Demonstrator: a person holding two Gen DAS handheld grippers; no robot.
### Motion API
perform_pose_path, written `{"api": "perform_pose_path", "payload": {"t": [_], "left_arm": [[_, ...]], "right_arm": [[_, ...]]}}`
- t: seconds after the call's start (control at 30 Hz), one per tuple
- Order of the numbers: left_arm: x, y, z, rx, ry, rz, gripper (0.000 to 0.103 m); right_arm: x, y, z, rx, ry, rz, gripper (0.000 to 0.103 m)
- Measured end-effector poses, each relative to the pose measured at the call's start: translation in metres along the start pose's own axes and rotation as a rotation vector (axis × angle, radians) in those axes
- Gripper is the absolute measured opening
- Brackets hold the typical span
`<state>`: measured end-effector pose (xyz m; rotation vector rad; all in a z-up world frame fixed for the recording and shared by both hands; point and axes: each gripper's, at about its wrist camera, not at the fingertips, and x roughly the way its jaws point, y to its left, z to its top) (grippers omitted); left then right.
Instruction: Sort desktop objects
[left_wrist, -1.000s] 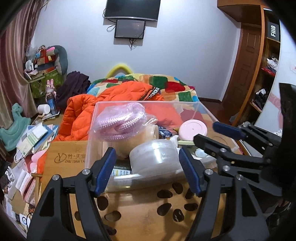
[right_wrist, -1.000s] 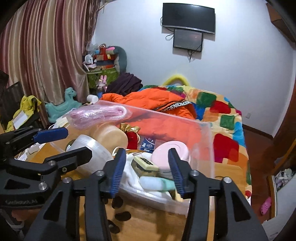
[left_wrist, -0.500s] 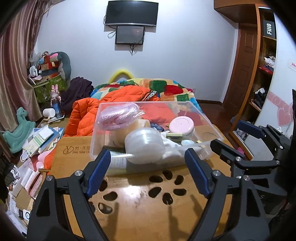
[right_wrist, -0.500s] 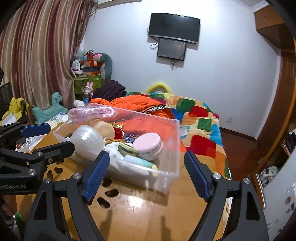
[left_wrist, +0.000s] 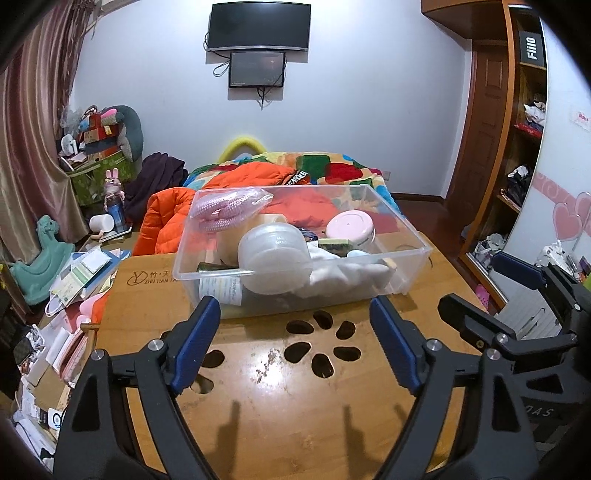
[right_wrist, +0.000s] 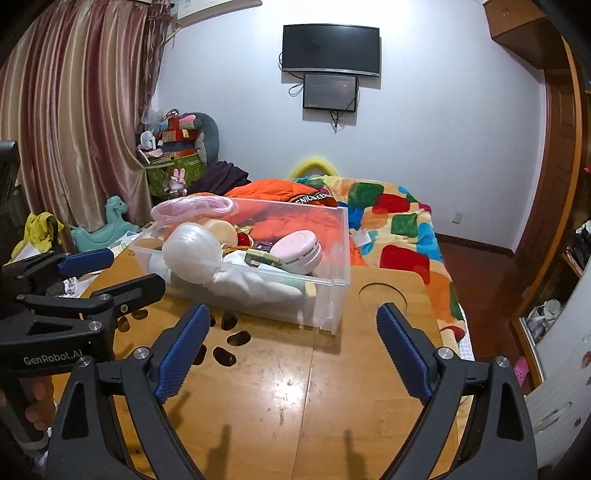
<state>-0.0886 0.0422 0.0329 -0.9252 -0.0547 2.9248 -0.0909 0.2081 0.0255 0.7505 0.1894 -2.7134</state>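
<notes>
A clear plastic bin (left_wrist: 400, 282) stands at the far side of the wooden table (left_wrist: 295, 413). It holds a bagged pink rope (left_wrist: 229, 210), a translucent round container (left_wrist: 273, 254), a pink round case (left_wrist: 351, 229), a white cloth (left_wrist: 343, 275) and small items. My left gripper (left_wrist: 295, 310) is open over the bare tabletop, short of the bin's front wall. My right gripper (right_wrist: 293, 314) has its jaws opening, with nothing between them, in front of the bin (right_wrist: 332, 295). Each gripper shows in the other's view: the right gripper (left_wrist: 474, 282), the left gripper (right_wrist: 133, 269).
Paw-shaped cutouts (left_wrist: 321, 347) pierce the tabletop near the bin, and a round recess (right_wrist: 382, 295) lies at its right. Behind are a bed with a colourful blanket (right_wrist: 391, 221) and an orange jacket (left_wrist: 173, 218). Papers (left_wrist: 81, 273) pile up left of the table.
Both grippers have drawn back from the bin, which now looks smaller and farther. Both jaws have spread wider, the right one much more.
</notes>
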Motion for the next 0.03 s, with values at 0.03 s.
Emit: {"api": "perform_pose_path", "payload": {"t": [0.03], "left_arm": [[-0.0009,0.0005,-0.0014,-0.003,0.0,0.003,0.083]], "right_arm": [[0.0001,0.0003,-0.0004,0.0,0.0,0.0,0.091]]}}
